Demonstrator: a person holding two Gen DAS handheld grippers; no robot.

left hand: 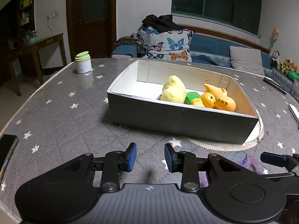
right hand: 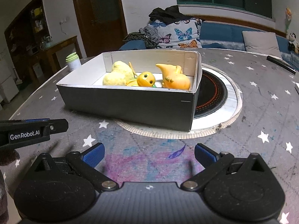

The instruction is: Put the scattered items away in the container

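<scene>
A grey box with a white inside stands on the star-patterned table. It holds a pale yellow plush toy, a small orange round-headed figure, a larger orange toy and a green piece. My left gripper is open and empty, low over the table in front of the box. My right gripper is wide open and empty, also in front of the box. The left gripper's side shows at the left of the right wrist view.
A white jar with a green lid stands at the table's far left. A phone lies at the left edge. A round black hotplate lies partly under the box. A sofa with cushions is behind the table.
</scene>
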